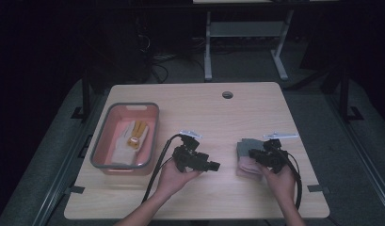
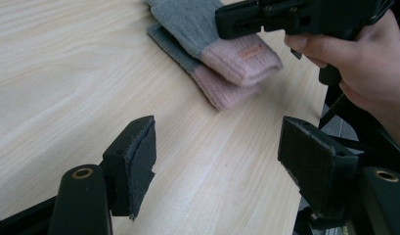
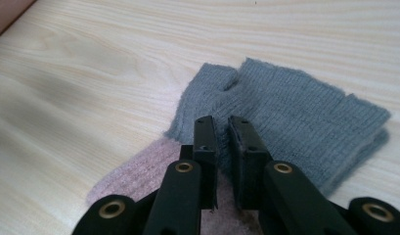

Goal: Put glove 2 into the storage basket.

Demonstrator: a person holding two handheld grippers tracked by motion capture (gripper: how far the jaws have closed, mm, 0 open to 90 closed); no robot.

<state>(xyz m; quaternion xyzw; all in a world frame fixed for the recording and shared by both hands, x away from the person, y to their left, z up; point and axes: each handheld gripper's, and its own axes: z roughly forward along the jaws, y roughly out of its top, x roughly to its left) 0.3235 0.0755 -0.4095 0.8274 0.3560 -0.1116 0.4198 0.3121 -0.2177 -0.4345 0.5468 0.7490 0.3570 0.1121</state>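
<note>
Two grey knitted gloves with pink cuffs [image 1: 246, 162] lie stacked on the wooden table at the right. My right gripper [image 1: 252, 153] hovers just over them, pointing left. In the right gripper view its jaws [image 3: 222, 123] stand almost together with nothing between them, above the grey glove [image 3: 295, 112] near the pink cuff [image 3: 139, 171]. My left gripper [image 1: 215, 165] is held mid-table, pointing right towards the gloves. Its jaws [image 2: 219, 137] are wide apart and empty over bare wood, with the gloves [image 2: 227, 54] and the right gripper [image 2: 266, 14] beyond.
A pink bin with a grey rim [image 1: 103, 141] sits at the table's left and holds a white and yellow glove [image 1: 133, 136]. A round cable hole [image 1: 227, 94] is near the far edge. A desk frame [image 1: 246, 33] stands on the floor behind.
</note>
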